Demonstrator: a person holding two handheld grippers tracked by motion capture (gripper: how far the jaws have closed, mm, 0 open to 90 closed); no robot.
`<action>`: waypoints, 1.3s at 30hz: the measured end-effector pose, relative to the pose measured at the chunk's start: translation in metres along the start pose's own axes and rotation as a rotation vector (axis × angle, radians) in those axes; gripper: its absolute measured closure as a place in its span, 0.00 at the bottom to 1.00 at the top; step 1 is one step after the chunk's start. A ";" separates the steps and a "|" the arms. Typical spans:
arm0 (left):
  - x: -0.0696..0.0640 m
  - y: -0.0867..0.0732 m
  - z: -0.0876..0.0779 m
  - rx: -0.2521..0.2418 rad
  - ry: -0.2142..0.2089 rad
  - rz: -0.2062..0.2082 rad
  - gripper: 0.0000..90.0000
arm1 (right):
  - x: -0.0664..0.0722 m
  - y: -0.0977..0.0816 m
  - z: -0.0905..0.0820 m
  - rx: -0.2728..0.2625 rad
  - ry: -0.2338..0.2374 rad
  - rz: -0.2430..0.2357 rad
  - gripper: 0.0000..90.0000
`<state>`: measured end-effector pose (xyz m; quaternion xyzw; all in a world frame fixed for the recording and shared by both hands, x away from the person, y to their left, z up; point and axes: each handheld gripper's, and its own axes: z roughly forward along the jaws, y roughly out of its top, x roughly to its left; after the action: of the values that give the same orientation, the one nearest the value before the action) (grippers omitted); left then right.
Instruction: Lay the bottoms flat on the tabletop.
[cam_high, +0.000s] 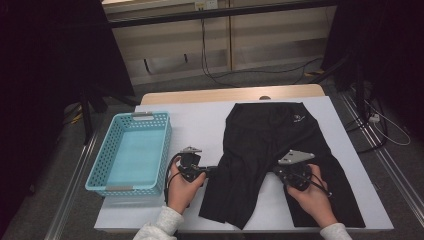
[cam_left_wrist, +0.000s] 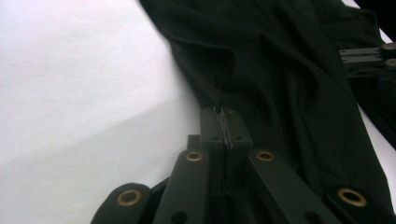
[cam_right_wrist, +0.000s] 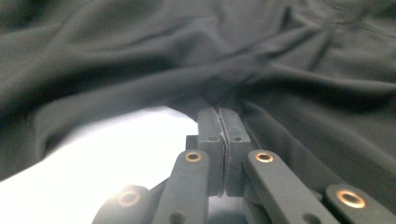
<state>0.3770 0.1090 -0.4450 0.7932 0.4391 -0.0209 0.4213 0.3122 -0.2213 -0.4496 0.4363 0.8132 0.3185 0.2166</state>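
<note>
Grey sleeves and both hands come in at the bottom edge, each holding a gripper low on a pair of black stretchy shorts (cam_high: 272, 150) spread flat on the white table cover (cam_high: 200, 125). Left gripper (cam_high: 209, 169) has its jaws pinched together on the outer hem of the left leg – in its own view the fabric edge sits right in the seam between the pads (cam_left_wrist: 226, 126). Right gripper (cam_high: 281, 171) looks clamped the same way on the inner edge of the right leg, cloth bunching at the tips (cam_right_wrist: 223, 122). My guess is both edges are being held so the shorts can be folded or lifted – the light-blue plastic basket (cam_high: 131, 152) waits just left, apart from the shorts.
</note>
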 end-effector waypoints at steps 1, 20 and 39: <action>0.000 0.000 -0.001 -0.002 0.004 -0.009 0.99 | -0.005 -0.004 -0.009 -0.017 0.006 0.024 0.99; -0.010 0.022 0.026 -0.039 -0.008 0.051 0.64 | 0.003 -0.007 -0.004 0.011 0.021 -0.005 0.98; 0.017 0.026 0.019 -0.037 0.033 -0.073 0.99 | 0.004 -0.007 0.000 0.016 0.035 -0.017 0.98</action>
<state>0.4125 0.1006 -0.4471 0.7689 0.4750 -0.0150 0.4277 0.3058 -0.2205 -0.4544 0.4253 0.8232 0.3176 0.2016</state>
